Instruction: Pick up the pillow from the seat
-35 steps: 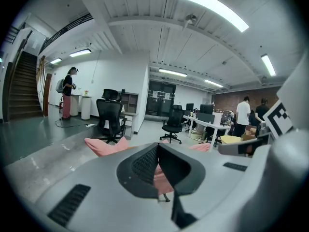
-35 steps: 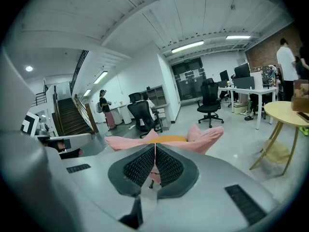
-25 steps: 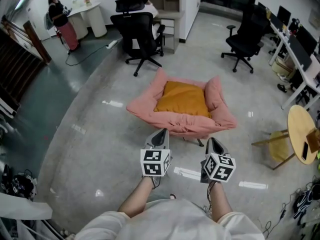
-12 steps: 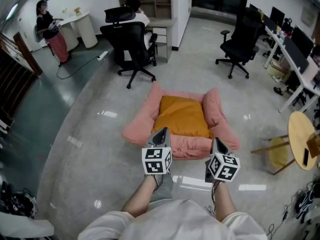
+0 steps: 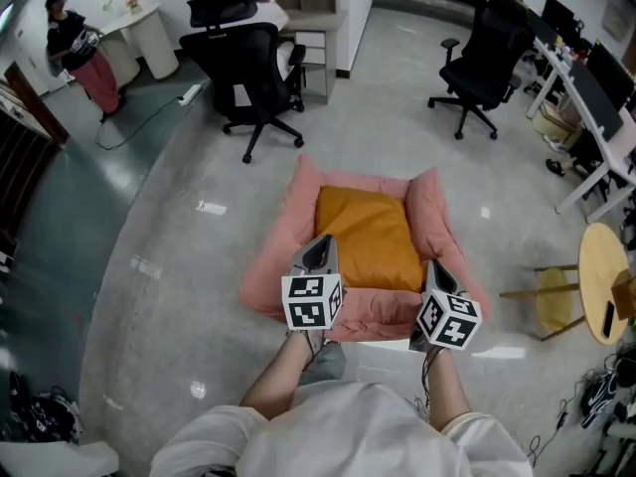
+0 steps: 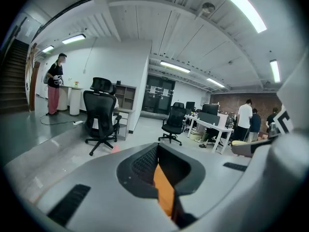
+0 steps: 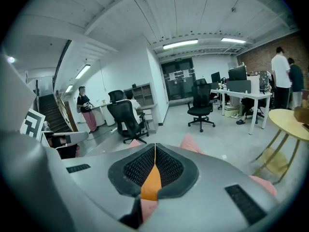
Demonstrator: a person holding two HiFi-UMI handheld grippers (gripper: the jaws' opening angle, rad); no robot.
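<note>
The pillow (image 5: 373,237), orange, is lying in the middle of the pink seat (image 5: 281,251), with its near edge partly hidden behind both grippers in the head view. The left gripper (image 5: 322,244) and right gripper (image 5: 435,268) are hovering over the seat's front rim, jaws pressed together on nothing. Each gripper view is showing only an orange sliver of the pillow.

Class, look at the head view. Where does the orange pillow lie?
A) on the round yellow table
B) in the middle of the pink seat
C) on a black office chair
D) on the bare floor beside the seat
B: the orange pillow rests in the hollow of the pink seat, with the seat's raised pink sides around it.
</note>
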